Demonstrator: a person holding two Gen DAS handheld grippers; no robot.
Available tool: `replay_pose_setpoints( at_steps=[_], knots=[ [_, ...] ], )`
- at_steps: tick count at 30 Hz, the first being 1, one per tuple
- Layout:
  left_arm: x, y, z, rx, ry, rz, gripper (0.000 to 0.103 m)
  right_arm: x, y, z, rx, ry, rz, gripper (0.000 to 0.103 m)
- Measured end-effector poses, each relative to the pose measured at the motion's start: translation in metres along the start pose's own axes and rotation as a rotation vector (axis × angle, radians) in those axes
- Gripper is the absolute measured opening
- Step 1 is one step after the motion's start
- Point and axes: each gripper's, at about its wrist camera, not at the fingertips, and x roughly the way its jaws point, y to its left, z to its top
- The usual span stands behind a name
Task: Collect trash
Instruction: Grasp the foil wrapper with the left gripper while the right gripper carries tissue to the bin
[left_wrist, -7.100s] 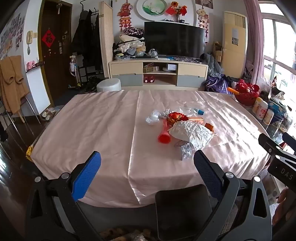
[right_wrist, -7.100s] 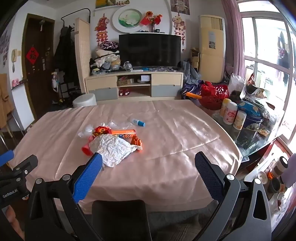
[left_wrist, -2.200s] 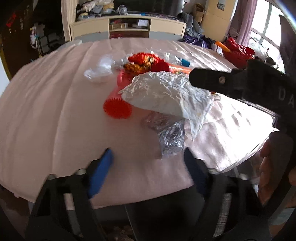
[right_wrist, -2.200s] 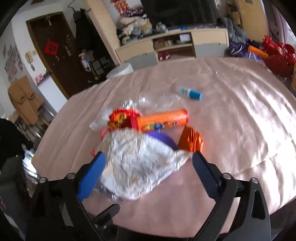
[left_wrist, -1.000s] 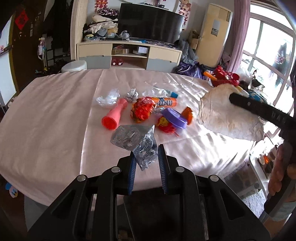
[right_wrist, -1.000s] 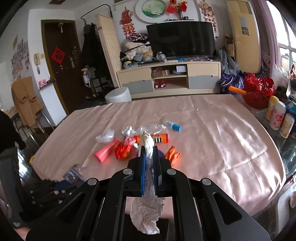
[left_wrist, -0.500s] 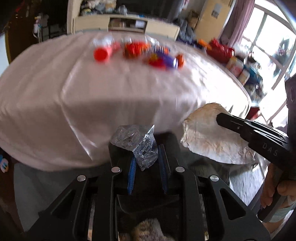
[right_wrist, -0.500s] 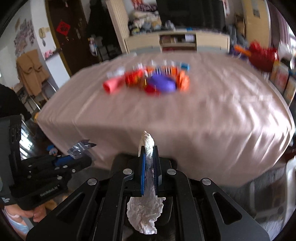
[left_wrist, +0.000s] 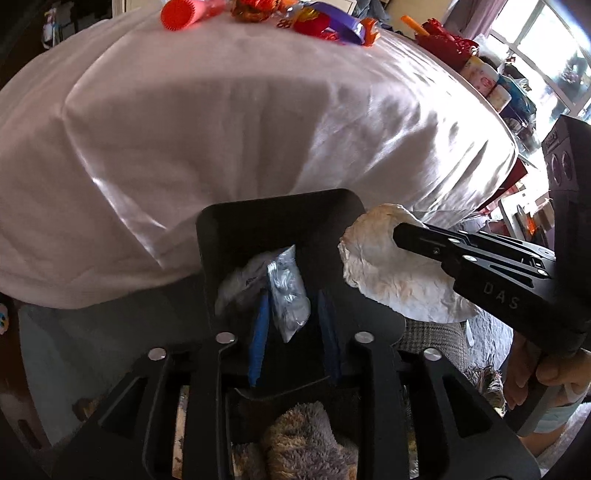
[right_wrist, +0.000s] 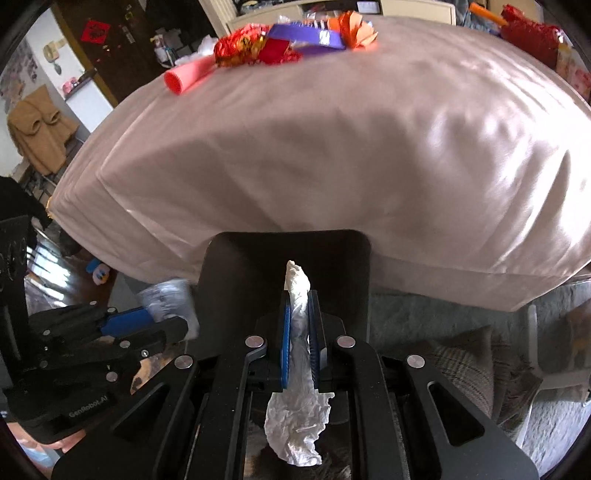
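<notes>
My left gripper (left_wrist: 291, 299) hangs low in front of the table edge with its jaws parted. A crumpled clear-and-silver plastic wrapper (left_wrist: 286, 295) sits between the blue pads, touching the left one, over a black bin (left_wrist: 221, 229). My right gripper (right_wrist: 298, 299) is shut on a crumpled white paper sheet (right_wrist: 299, 428), also over the black bin (right_wrist: 229, 266). That gripper and the paper (left_wrist: 384, 273) show at right in the left wrist view. More trash lies on the table: a pink tube (right_wrist: 188, 75), red foil (right_wrist: 240, 48), a purple lid (right_wrist: 306, 37), an orange wrapper (right_wrist: 354, 24).
The pink tablecloth (left_wrist: 221, 110) drapes down just behind the bin. Bottles and jars (left_wrist: 491, 85) stand on a side table at right. A tan coat (right_wrist: 40, 129) hangs on a chair at left. A grey rug (right_wrist: 443, 325) covers the floor.
Both grippers have dropped lower, to the bin below the table edge. The left jaws have opened wider around the plastic wrapper. The right gripper still clamps the white paper.
</notes>
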Motion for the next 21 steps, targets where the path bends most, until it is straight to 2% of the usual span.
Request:
replay_pose_setpoints(
  at_steps=[3,7,11,16,21],
  knots=[
    [0.001,0.002,0.0,-0.002,0.001,0.003,0.043,0.006,0.0,0.003,0.012,0.019,0.007,0.013],
    [-0.002,0.007,-0.001,-0.012,0.0,0.002,0.045,0.004,-0.002,0.005,0.027,0.011,0.006,0.043],
    [-0.01,0.011,0.002,-0.026,-0.028,0.029,0.057,-0.005,-0.007,0.009,0.034,-0.017,-0.013,0.047],
    [-0.023,0.02,0.006,-0.058,-0.073,0.062,0.073,-0.022,-0.016,0.014,0.051,-0.075,-0.038,0.068],
    [-0.039,0.026,0.013,-0.089,-0.117,0.082,0.082,-0.036,-0.028,0.019,0.07,-0.117,-0.045,0.077]
  ],
)
